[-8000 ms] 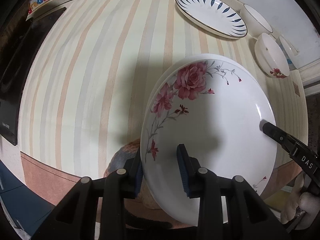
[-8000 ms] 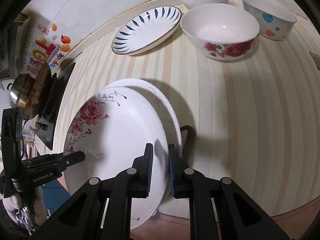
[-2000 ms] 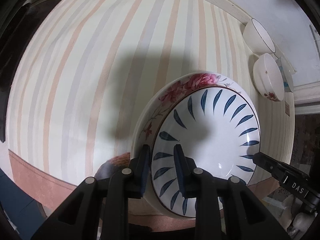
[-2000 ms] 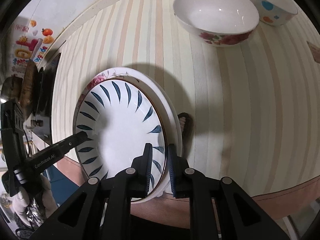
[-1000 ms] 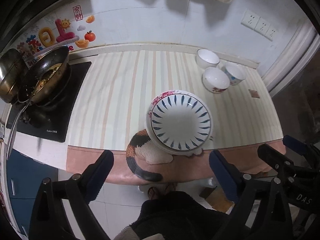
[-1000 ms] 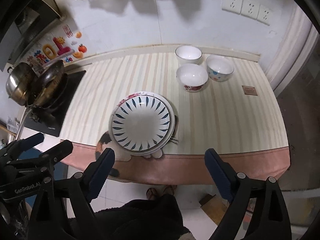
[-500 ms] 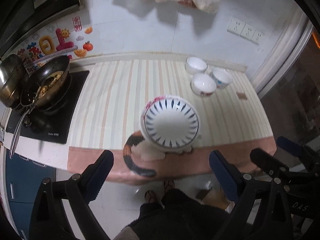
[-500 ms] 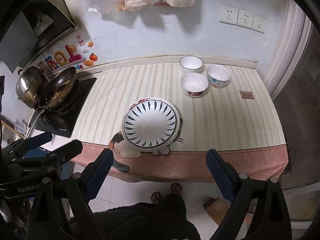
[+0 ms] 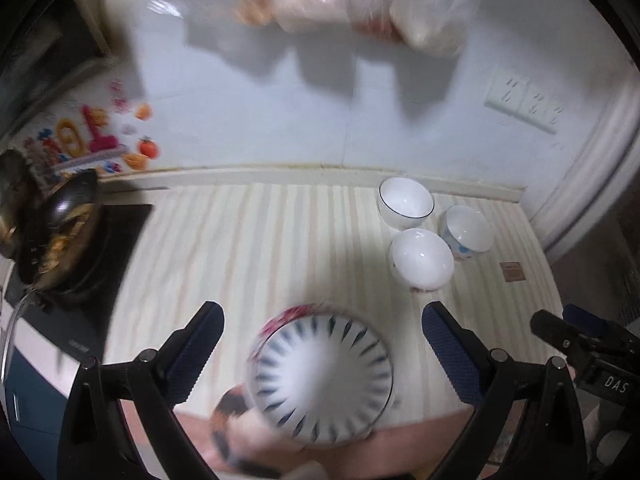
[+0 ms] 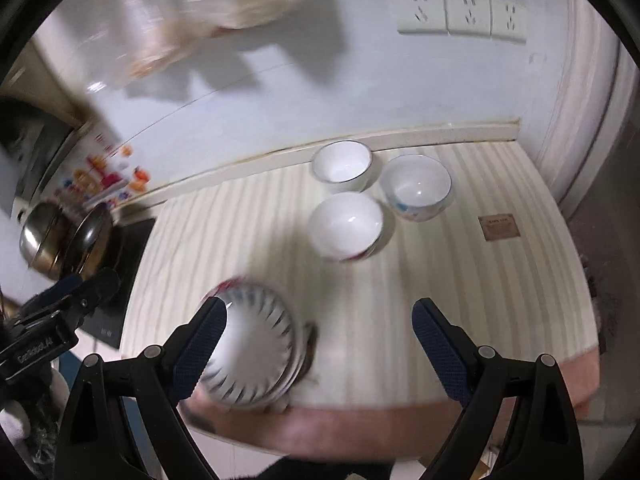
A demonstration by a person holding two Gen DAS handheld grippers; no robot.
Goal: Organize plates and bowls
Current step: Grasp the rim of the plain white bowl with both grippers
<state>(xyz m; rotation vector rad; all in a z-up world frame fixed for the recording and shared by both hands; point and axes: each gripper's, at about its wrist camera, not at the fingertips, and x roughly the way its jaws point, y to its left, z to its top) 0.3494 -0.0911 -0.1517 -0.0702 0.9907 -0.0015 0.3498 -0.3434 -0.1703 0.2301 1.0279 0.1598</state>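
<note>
A blue-leaf plate (image 9: 322, 376) lies on top of a rose-pattern plate (image 9: 280, 317) in a stack near the front edge of the striped counter (image 9: 248, 248); the stack also shows in the right wrist view (image 10: 252, 348). Three bowls stand at the back right: a black-rimmed white bowl (image 9: 406, 202), a rose bowl (image 9: 422, 264) and a dotted bowl (image 9: 466, 232). They also show in the right wrist view: (image 10: 342, 164), (image 10: 346, 224), (image 10: 416, 186). My left gripper (image 9: 322, 340) is open and empty above the stack. My right gripper (image 10: 320, 336) is open and empty, right of the stack.
A stove with a pan (image 9: 60, 232) and a steel pot (image 10: 40, 236) stands at the left. A cat-pattern mat (image 9: 232, 404) lies under the plates. Plastic bags (image 9: 360, 4) hang on the wall. A small brown tag (image 10: 498, 226) lies at the counter's right.
Both grippers let go of the blue-leaf plate, opened wide and pulled back. In the last half second both views moved closer to the counter and tilted up toward the wall.
</note>
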